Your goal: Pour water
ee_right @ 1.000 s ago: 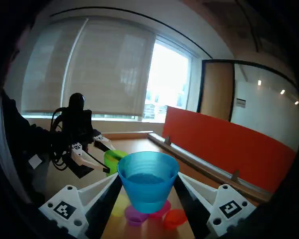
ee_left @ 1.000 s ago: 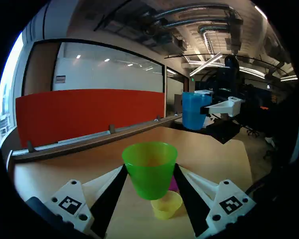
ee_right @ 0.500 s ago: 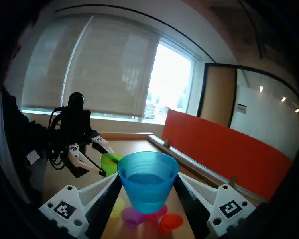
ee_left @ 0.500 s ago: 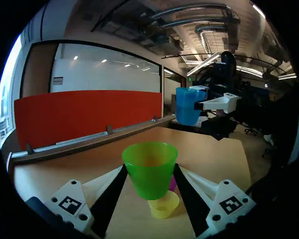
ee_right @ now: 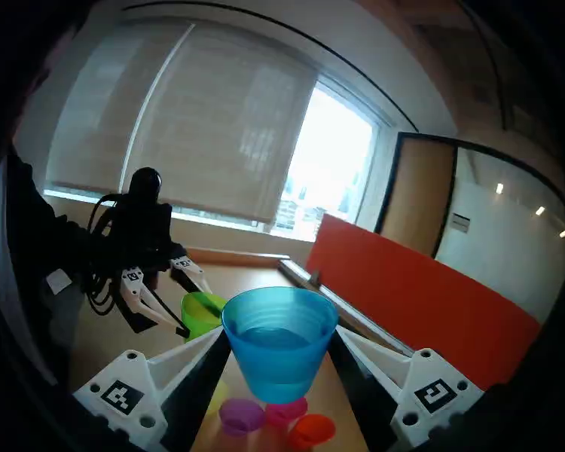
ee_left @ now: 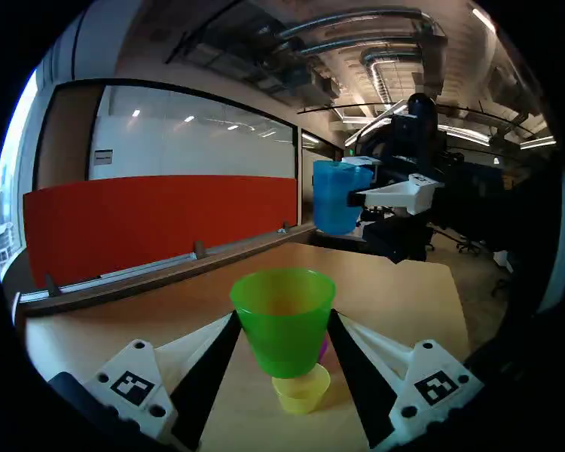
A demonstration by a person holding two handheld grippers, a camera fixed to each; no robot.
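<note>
Two cups mattered. The blue cup (ee_right: 281, 358) carried water (ee_right: 271, 337) standing fairly high in it. Both fingers of the right gripper (ee_right: 281, 331) pressed on it, holding it upright in the air above the table (ee_left: 410, 294). The empty green cup (ee_left: 284, 343) was pinched the same way by the left gripper (ee_left: 284, 315) and was also raised off the table. The two cups were well apart. A good pour probably meant bringing the blue rim above and just beside the green mouth before any tipping. The tilt would then need to be slow, since a cup that full would likely slop over at the first lean. The green cup was best held level and steady underneath. The right gripper view gave the water's surface and the green cup's open mouth, with a purple cup (ee_right: 241, 414), a pink cup (ee_right: 286, 410) and an orange cup (ee_right: 313, 429) clustered below. The left gripper view gave instead the blue cup from the side, riding higher than the green rim. It also showed a small yellow cup (ee_left: 301, 389) on the table just under the green one, and an orange partition (ee_left: 154, 218) behind.
</note>
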